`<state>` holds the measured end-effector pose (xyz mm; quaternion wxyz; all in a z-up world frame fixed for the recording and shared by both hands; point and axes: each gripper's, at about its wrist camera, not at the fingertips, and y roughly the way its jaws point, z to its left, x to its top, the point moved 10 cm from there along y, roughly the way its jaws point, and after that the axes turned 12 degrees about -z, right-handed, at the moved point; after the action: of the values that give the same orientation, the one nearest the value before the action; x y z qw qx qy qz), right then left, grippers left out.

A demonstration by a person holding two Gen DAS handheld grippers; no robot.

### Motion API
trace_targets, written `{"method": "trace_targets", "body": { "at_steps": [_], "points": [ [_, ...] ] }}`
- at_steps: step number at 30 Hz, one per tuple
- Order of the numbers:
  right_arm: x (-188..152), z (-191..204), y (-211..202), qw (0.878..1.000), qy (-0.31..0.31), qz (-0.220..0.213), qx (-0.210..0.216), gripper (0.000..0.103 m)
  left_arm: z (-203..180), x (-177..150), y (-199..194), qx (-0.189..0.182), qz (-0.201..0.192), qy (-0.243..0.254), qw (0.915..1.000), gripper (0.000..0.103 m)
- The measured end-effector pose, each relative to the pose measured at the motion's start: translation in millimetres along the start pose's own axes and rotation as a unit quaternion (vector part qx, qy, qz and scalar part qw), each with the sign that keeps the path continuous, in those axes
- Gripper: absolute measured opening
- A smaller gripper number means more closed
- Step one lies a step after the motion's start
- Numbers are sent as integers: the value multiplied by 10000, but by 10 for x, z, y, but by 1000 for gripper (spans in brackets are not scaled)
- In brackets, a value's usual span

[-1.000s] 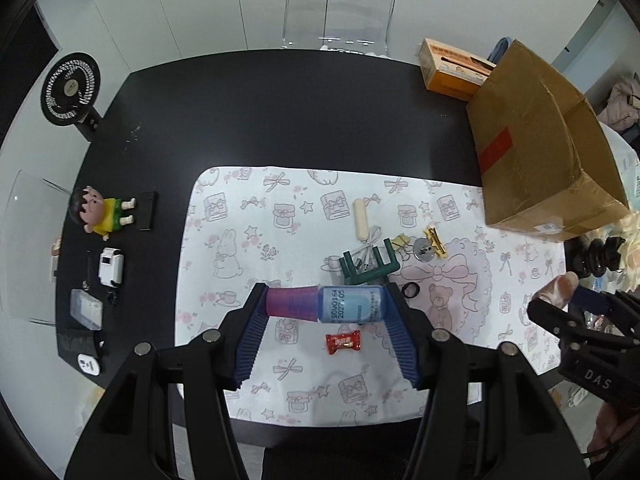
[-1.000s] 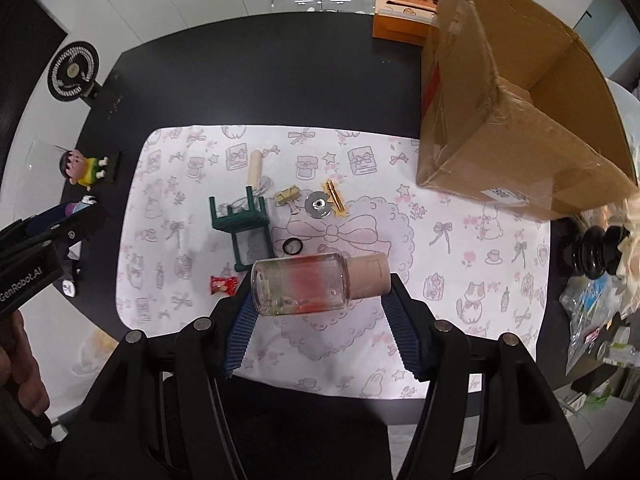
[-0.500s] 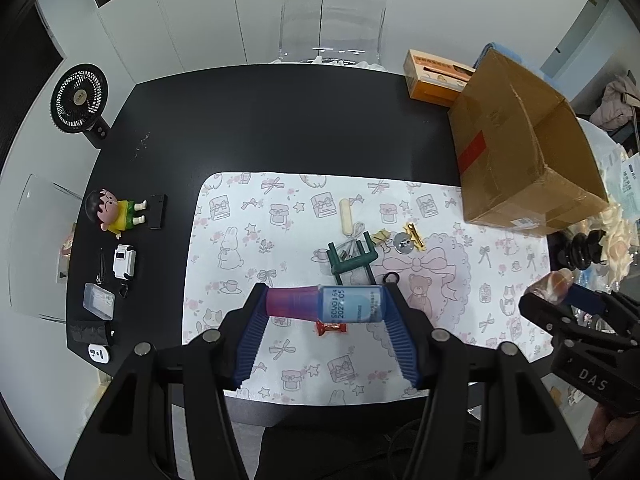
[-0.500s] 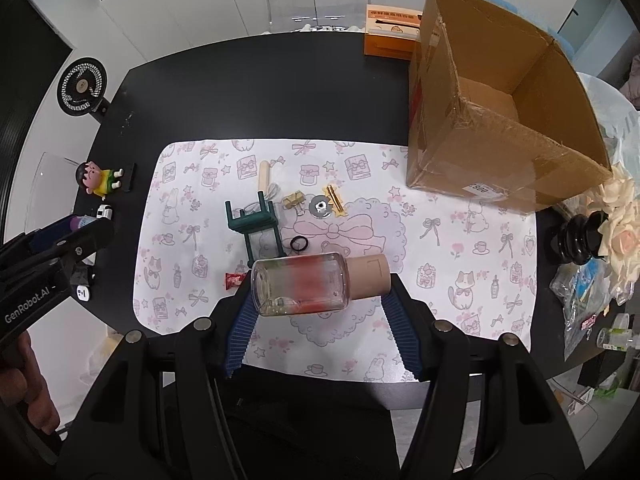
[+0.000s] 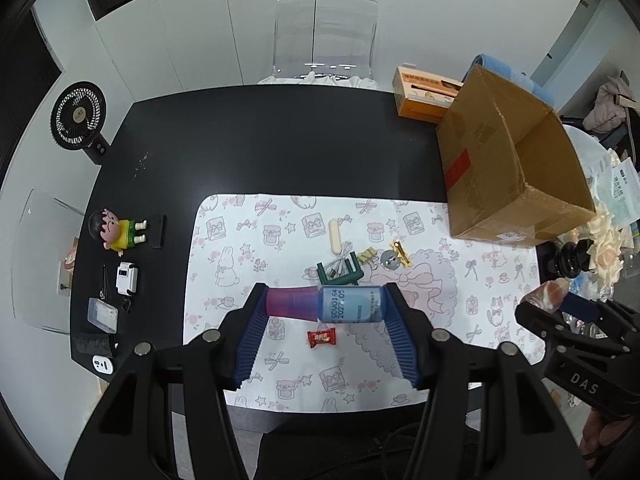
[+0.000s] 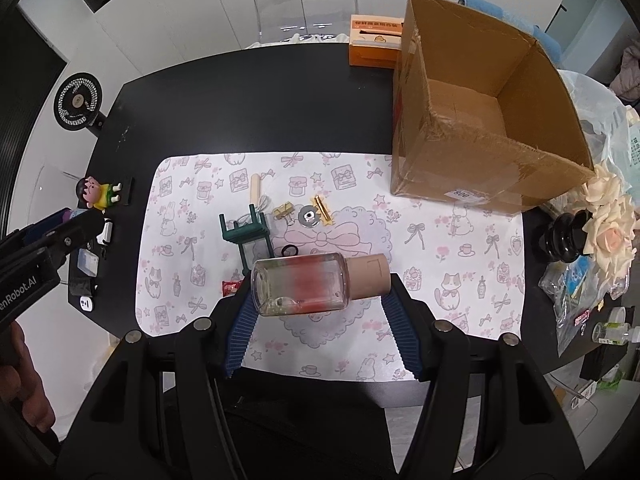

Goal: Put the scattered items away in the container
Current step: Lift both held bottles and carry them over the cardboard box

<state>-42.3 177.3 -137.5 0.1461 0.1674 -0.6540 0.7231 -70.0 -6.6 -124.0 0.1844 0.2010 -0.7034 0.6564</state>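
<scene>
Both grippers hang high above the black table, each with something pinned crosswise between its blue pads. The left gripper is closed on a small bottle with a purple cap end and a pale blue printed label. The right gripper clamps a clear bottle with a tan cap and something reddish inside, lying on its side between the fingers.

Below them a white patterned mat covers the near half of the table. Left on it, near the middle, are a green toy stool tipped over, a pale wooden stick toward the mat's far edge, a gold clip beside a round metal disc, a black ring, and a red candy wrapper nearer the front edge.

The open cardboard box stands at the table's right side, its front corner overlapping the mat's far right corner; the inside looks bare. An orange tissue box sits behind it at the far edge. A small black fan and a cartoon figurine stand along the left edge.
</scene>
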Motion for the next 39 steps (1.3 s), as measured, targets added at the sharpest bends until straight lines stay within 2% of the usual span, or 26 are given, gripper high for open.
{"method": "trace_targets", "body": {
  "at_steps": [8, 25, 39],
  "points": [
    [257, -230, -126, 9998, 69, -162, -64, 63, -307, 327, -42, -148, -206, 193, 9995, 56],
    [951, -1210, -329, 9969, 275, -589, -441, 63, -1324, 889, 77, -657, -359, 536, 9958, 56],
    [1395, -2065, -243, 9947, 506, -710, -545, 63, -2287, 1278, 405, -960, -386, 895, 9906, 56]
  ]
}}
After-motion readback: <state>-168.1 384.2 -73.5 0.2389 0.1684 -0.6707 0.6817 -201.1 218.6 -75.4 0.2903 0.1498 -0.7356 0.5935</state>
